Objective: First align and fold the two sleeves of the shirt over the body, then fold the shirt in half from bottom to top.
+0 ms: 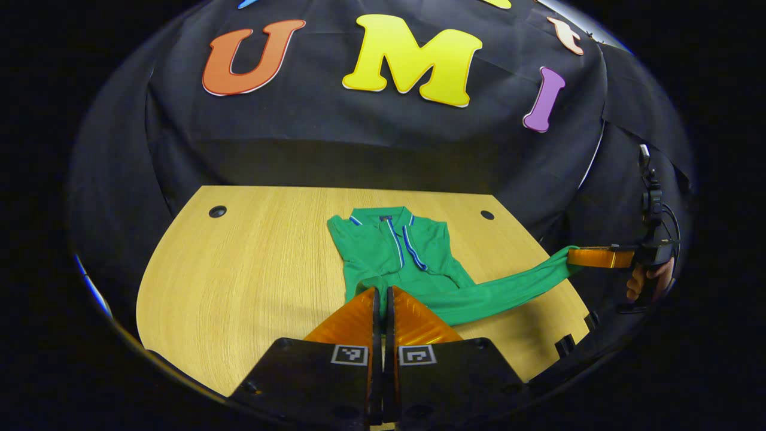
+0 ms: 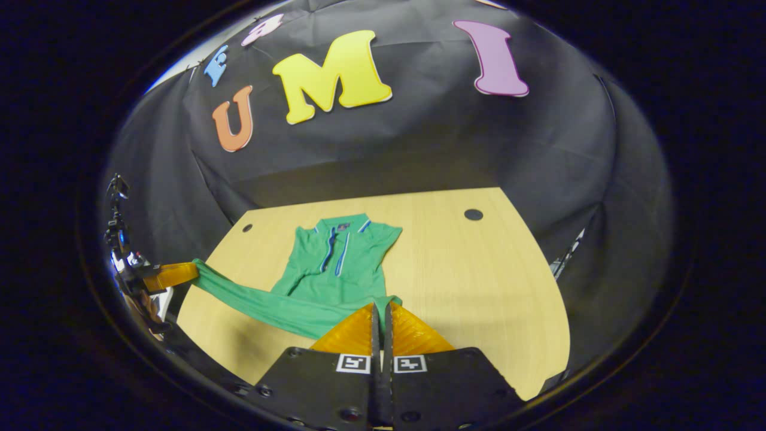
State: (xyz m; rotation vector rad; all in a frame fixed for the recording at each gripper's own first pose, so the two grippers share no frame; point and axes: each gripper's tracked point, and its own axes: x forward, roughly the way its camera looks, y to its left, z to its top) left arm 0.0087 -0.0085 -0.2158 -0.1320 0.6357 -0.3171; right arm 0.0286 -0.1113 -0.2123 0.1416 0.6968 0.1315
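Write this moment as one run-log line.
stage: sleeve fold | left gripper: shut on sleeve | right gripper: shut on sleeve | sleeve: stretched between grippers | shirt: body on table

Wooden table [image 1: 251, 281]; green shirt [image 1: 389, 251] lying on it.

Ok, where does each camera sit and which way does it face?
Left gripper view: rides the left tool, looking across the light wooden table toward the wall; own fingers closed on green collared shirt; right tool and hand far right.
Right gripper view: rides the right tool, same heading, fingers likewise; left tool far left.
Shared: shirt, table, sleeve stretched between tools.
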